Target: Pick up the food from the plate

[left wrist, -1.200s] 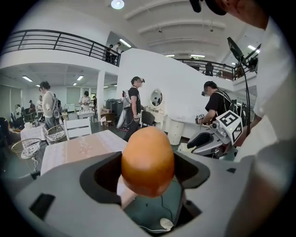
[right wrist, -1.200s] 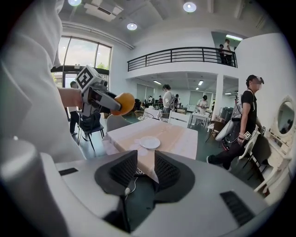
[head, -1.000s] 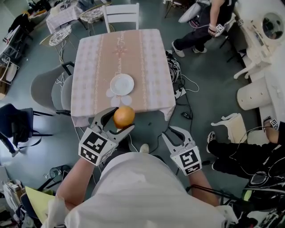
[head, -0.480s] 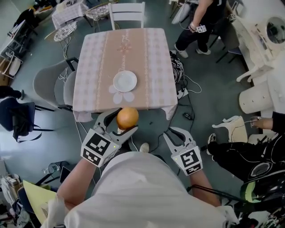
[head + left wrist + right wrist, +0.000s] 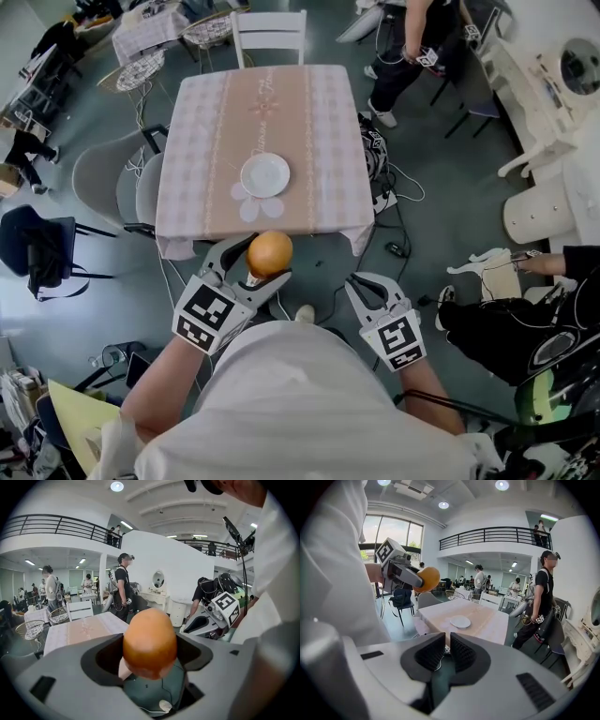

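Note:
A round orange piece of food (image 5: 269, 253) sits between the jaws of my left gripper (image 5: 253, 264), which is shut on it and held in the air in front of the table's near edge. In the left gripper view the food (image 5: 150, 641) fills the gap between the jaws. The white plate (image 5: 265, 174) lies bare on the checked tablecloth (image 5: 216, 122). My right gripper (image 5: 367, 284) hangs lower right, off the table; its jaws are closing to a narrow gap with nothing between them (image 5: 447, 644). From the right gripper view the food (image 5: 427, 579) and plate (image 5: 460, 621) both show.
A white chair (image 5: 269, 33) stands at the table's far end and a grey chair (image 5: 103, 178) at its left. Cables and a bag (image 5: 375, 155) lie on the floor to the right. People stand at the upper right (image 5: 417, 42) and sit at the right (image 5: 506, 328).
The right gripper's jaws have narrowed from wide apart to a thin gap. The left gripper still holds the food in much the same place; the view has shifted slightly.

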A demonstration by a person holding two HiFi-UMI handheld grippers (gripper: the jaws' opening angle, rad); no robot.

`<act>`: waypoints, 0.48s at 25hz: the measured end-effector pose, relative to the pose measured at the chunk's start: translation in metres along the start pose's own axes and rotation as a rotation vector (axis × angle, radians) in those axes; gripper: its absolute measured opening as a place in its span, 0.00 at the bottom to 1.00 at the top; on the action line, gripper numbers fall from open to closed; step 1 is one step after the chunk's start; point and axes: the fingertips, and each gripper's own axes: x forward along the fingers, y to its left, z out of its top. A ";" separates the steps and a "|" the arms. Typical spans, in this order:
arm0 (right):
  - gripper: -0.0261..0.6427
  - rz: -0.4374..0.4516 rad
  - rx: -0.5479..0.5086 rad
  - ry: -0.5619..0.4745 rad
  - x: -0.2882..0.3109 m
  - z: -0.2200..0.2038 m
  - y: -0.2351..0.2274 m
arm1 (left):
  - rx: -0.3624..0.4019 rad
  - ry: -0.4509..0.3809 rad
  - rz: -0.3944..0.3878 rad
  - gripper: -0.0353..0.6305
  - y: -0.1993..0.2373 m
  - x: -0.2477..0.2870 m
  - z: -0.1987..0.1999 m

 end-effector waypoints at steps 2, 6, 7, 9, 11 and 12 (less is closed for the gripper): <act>0.10 0.001 -0.008 0.001 0.001 0.001 0.001 | -0.002 0.001 0.002 0.58 0.000 -0.002 0.000; 0.09 0.013 -0.012 -0.004 0.002 0.004 0.005 | -0.005 0.003 0.013 0.58 0.000 -0.006 -0.001; 0.08 0.016 -0.013 -0.003 0.003 0.003 0.007 | -0.007 0.002 0.015 0.58 0.001 -0.007 -0.002; 0.08 0.019 -0.019 0.000 0.004 0.003 0.009 | -0.011 0.002 0.017 0.58 0.002 -0.008 -0.004; 0.08 0.019 -0.026 0.004 0.005 0.002 0.009 | -0.014 0.003 0.018 0.58 0.003 -0.007 -0.006; 0.07 0.019 -0.028 0.007 0.006 0.002 0.010 | -0.016 0.004 0.018 0.58 0.003 -0.007 -0.006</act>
